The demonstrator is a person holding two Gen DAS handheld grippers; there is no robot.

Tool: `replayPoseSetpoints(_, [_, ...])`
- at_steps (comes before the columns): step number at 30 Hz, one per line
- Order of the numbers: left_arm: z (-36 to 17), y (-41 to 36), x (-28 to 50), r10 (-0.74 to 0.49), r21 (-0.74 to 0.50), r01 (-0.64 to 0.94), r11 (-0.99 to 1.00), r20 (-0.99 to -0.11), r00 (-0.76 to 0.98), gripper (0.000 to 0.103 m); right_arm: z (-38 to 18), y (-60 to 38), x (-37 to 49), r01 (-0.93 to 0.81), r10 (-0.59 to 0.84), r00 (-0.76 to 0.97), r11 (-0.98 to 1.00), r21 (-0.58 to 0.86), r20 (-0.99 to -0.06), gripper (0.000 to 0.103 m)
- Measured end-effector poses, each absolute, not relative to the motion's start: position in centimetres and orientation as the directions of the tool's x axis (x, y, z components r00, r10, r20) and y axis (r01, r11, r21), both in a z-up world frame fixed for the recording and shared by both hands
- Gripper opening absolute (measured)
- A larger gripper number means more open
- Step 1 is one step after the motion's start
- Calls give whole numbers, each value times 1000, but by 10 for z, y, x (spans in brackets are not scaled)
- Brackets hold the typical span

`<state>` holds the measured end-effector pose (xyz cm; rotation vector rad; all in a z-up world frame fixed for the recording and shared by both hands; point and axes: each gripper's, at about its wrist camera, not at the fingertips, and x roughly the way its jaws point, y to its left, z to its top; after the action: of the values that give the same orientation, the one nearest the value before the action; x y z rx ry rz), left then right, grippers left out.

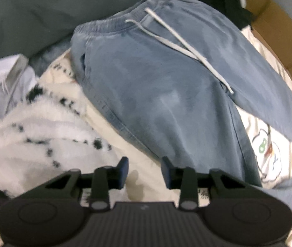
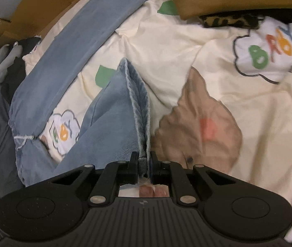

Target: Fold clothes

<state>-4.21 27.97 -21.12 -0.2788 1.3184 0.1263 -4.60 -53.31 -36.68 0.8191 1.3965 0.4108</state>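
your left gripper [image 1: 144, 171] sits at the lower centre of the left wrist view with its jaws wide apart and nothing between them. just above and to the right of it lie the blue sweatpants [image 1: 166, 86], spread from the upper centre of the frame down to the lower right, waistband at the top. a white drawstring [image 1: 187, 47] runs diagonally across the fabric below the waistband. to the left of the sweatpants you see a white fluffy garment with black specks [image 1: 32, 135], and a grey cloth [image 1: 42, 10] fills the upper left. a brown cardboard box [image 1: 279, 30] occupies the upper right edge.

your right gripper [image 2: 144, 164] sits at the lower centre of the right wrist view with its jaws narrow, clamped on a hem [image 2: 139, 111] of the sweatpants; the pinched cloth rises as a ridge straight up the frame from the jaws. the other leg [image 2: 80, 49] lies flat, running from the left middle to the upper centre. beneath the garment lies a cream printed bedsheet [image 2: 166, 41], with a brown patch [image 2: 203, 127] right of the jaws and a cloud print with coloured letters [image 2: 269, 49] in the upper right
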Motion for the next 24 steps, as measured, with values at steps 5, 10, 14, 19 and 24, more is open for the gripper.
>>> replayPoseSetpoints(5, [-235, 286, -37, -92, -165, -305, 938, -966, 241, 37, -355, -544, -70, 192, 693, 123, 686, 702, -710, 8])
replayPoseSetpoints(10, [-260, 292, -30, -130, -218, -381, 898, -961, 244, 37, -348, -547, -95, 185, 684, 76, 705, 684, -726, 9])
replayPoseSetpoints(14, [-273, 292, -26, -158, -256, -414, 874, -954, 256, 40, -348, -547, -114, 196, 677, 44, 715, 670, -735, 9])
replayPoseSetpoints(19, [-290, 299, -27, -173, -287, -480, 829, -948, 268, 50, -348, -545, -130, 206, 669, 14, 726, 657, -743, 8])
replayPoseSetpoints(24, [-300, 299, -30, -181, -301, -484, 822, -943, 279, 50, -345, -543, -138, 202, 662, 1, 734, 649, -749, 9])
